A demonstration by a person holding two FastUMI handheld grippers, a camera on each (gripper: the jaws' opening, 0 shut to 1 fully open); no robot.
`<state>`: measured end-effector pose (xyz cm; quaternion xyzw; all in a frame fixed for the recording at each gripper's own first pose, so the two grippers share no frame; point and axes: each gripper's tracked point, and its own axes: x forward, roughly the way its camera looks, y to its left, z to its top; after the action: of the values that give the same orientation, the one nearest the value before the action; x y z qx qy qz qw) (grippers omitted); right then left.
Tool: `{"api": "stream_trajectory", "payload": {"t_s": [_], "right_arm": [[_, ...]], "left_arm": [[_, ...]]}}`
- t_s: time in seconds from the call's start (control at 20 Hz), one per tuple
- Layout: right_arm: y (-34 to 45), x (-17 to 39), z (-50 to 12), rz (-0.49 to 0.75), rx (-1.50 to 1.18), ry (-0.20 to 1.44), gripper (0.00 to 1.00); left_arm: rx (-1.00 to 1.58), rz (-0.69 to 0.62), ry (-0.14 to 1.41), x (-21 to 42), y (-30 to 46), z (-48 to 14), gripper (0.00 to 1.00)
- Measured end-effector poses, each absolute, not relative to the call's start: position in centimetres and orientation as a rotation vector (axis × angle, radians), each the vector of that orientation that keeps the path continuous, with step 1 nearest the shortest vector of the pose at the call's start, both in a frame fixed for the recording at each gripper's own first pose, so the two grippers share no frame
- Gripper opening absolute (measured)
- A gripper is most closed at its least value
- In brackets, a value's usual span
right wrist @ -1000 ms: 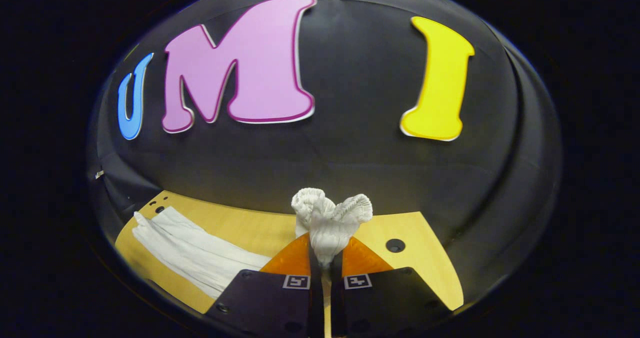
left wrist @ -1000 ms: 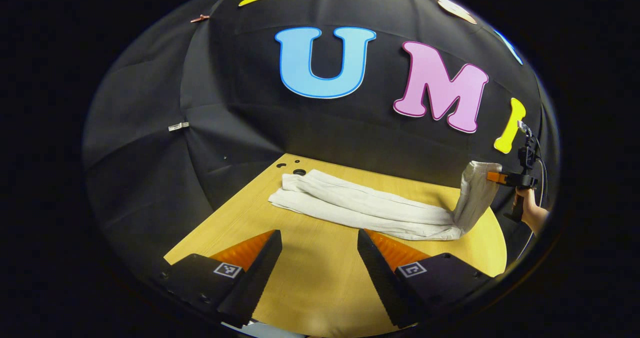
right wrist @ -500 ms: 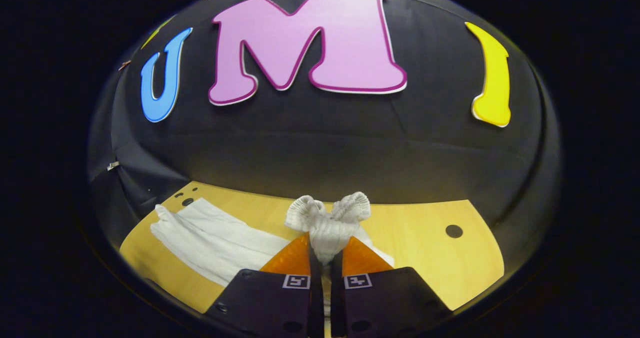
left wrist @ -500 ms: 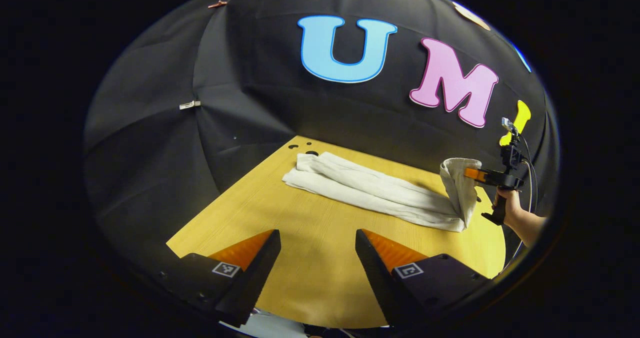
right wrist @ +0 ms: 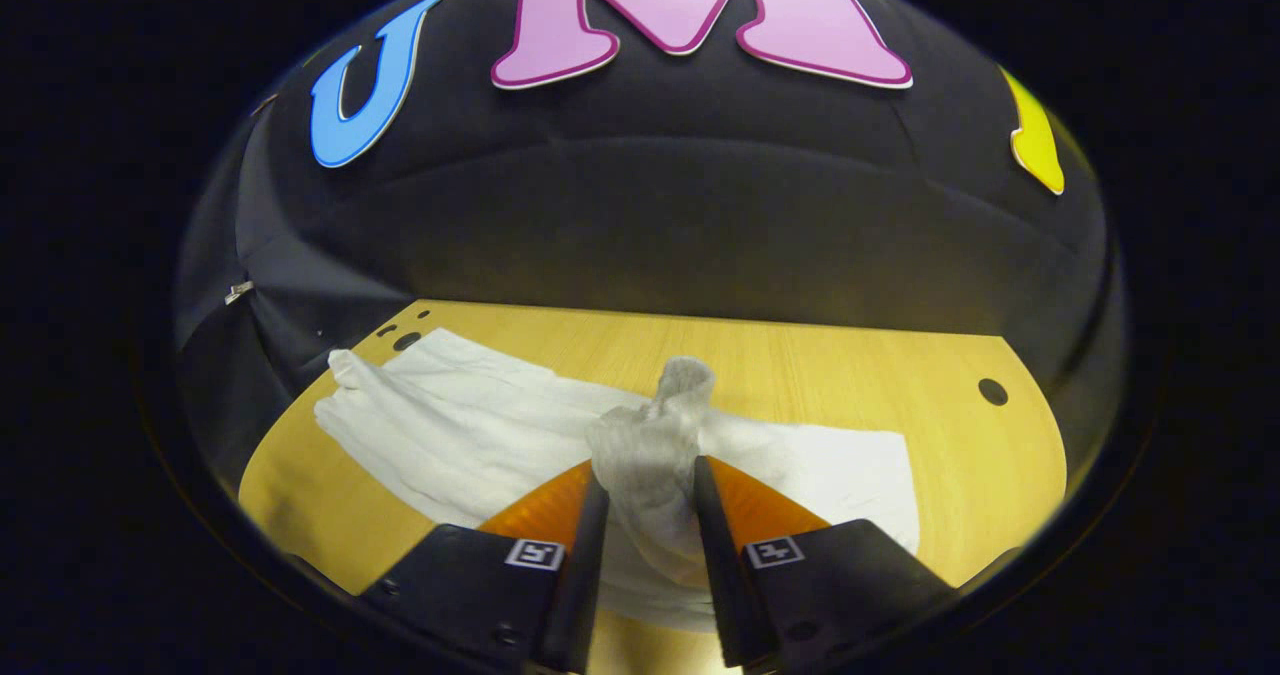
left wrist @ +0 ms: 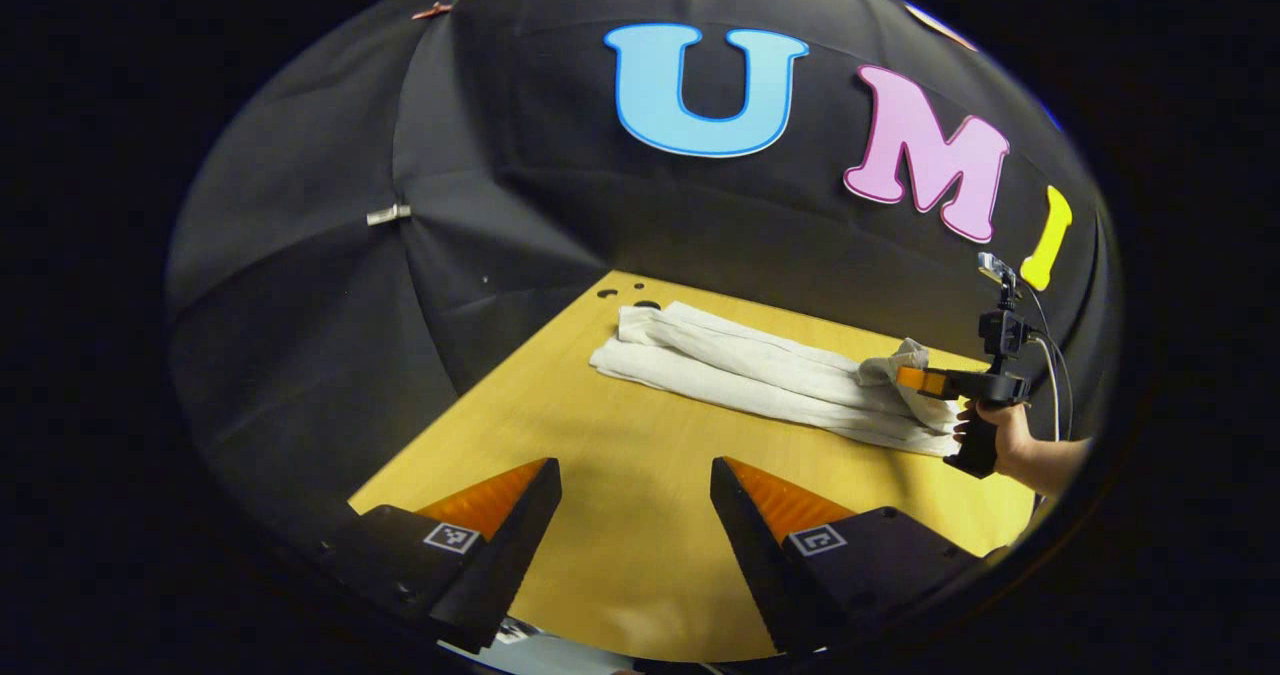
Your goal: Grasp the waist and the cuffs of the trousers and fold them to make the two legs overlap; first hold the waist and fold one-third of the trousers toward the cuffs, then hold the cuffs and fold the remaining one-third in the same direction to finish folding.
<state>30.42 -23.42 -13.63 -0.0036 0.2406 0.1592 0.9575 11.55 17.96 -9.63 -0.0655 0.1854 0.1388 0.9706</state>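
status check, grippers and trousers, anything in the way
Left gripper open, above bare table. Right gripper jaws parted around the bunched waist, laid over the trousers. Nothing in the way.

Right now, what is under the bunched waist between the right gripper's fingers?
The waist lies on the trouser legs, which rest on the table. The table surface below that fold is covered, so I cannot see it.
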Motion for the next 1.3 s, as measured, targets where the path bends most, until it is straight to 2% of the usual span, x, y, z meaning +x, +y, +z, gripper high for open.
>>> {"api": "stream_trajectory", "payload": {"t_s": [0.15, 0.2, 0.45, 0.65, 1.0, 1.3], "right_arm": [[-21.4, 28.3, -13.1, 0.354, -0.025, 0.487, 0.77], [-21.2, 27.7, -12.7, 0.360, -0.023, 0.487, 0.99], [-24.3, 23.5, -10.1, 0.275, -0.022, 0.463, 0.99], [-29.5, 19.4, -8.8, 0.171, -0.035, 0.458, 0.99], [-36.5, 12.9, -6.5, 0.055, 0.017, 0.465, 0.99], [-41.2, 8.9, -3.8, -0.058, -0.008, 0.437, 0.99]], "left_arm": [[-0.119, 0.254, 0.358, 12.6, 17.9, -8.7, 0.96], [-0.143, 0.248, 0.350, 13.2, 17.9, -8.6, 0.96], [-0.153, 0.265, 0.306, 18.3, 20.2, -7.6, 0.96], [-0.137, 0.257, 0.292, 25.2, 23.0, -8.1, 0.96], [-0.152, 0.280, 0.367, 36.3, 27.7, -14.8, 0.96], [-0.124, 0.377, 0.457, 40.9, 30.2, -19.8, 0.96]]}}
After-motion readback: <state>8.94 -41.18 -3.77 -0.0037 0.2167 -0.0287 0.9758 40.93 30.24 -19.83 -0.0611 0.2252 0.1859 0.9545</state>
